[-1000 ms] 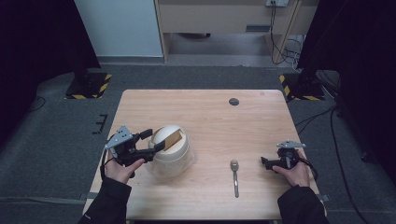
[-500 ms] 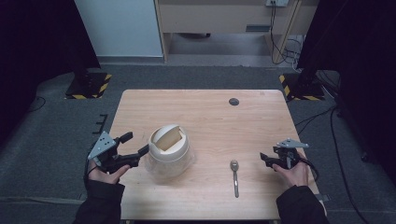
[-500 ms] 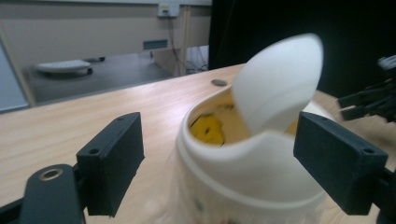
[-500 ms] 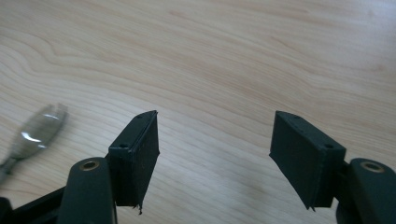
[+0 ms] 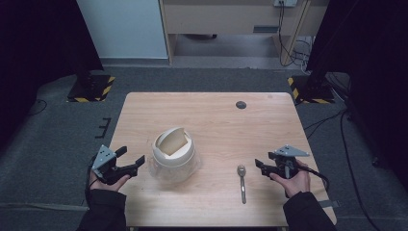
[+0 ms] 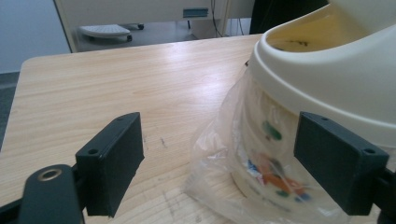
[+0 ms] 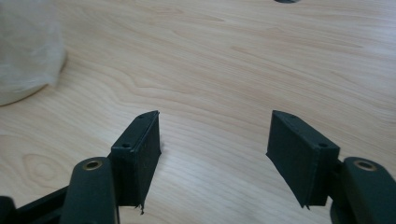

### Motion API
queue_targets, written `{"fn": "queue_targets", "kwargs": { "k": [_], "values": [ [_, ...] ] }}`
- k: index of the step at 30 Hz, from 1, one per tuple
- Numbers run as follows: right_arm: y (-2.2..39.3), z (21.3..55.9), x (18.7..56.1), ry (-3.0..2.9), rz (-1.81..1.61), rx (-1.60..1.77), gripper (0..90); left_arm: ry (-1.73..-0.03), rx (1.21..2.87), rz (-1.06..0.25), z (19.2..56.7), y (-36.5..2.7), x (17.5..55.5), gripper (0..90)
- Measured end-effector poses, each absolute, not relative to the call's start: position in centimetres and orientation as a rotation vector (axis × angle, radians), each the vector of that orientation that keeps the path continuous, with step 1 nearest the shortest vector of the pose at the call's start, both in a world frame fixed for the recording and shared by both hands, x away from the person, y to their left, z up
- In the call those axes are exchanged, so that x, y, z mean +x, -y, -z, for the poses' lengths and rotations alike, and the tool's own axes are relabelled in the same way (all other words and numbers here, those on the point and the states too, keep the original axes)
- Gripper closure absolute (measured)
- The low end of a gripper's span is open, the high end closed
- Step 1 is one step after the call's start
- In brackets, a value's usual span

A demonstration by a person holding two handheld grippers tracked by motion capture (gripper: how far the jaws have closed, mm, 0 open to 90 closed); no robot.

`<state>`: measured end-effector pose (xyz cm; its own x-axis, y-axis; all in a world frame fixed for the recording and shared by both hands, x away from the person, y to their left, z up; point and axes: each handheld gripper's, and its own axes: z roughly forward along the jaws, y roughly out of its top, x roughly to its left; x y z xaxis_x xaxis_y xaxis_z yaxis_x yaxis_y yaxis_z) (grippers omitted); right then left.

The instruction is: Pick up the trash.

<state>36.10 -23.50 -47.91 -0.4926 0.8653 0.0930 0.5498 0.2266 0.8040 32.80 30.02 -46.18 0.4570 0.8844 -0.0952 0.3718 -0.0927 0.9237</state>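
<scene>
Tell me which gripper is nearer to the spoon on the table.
The right gripper. It sits just to the right of the spoon, jaws open. The left gripper is far off at the table's left edge, beyond the cream swing-lid bin.

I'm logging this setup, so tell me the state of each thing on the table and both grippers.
Left gripper: open, empty, beside the bin.
Right gripper: open, empty, right of the spoon.
Cream bin: upright, swing lid tilted, clear bag around its base.
Spoon: lying flat, untouched.
Table: bare wood, small dark disc near far edge.
</scene>
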Motion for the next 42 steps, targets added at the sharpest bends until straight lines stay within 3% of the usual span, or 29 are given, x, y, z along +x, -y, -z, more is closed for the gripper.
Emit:
{"fn": "queue_targets", "kwargs": {
  "k": [8, 26, 34, 42],
  "values": [
    [19.9, 49.5, 35.1, -2.228, -1.154, 1.342, 35.5, -1.140, 1.697, -0.613, 47.1, -30.5, 33.3, 16.1],
    [18.0, 52.6, 35.4, -2.319, -0.939, 1.314, 36.3, -1.150, 1.721, -0.613, 47.4, -30.4, 33.7, 16.9],
    [18.5, 52.3, 36.2, -2.343, -0.906, 1.238, 62.5, -1.149, 1.725, -0.610, 47.4, -30.4, 33.6, 17.3],
    [19.0, 52.1, 36.9, -2.412, -0.881, 1.118, 79.0, -1.146, 1.726, -0.609, 47.4, -30.3, 33.7, 17.5]
  ]
}}
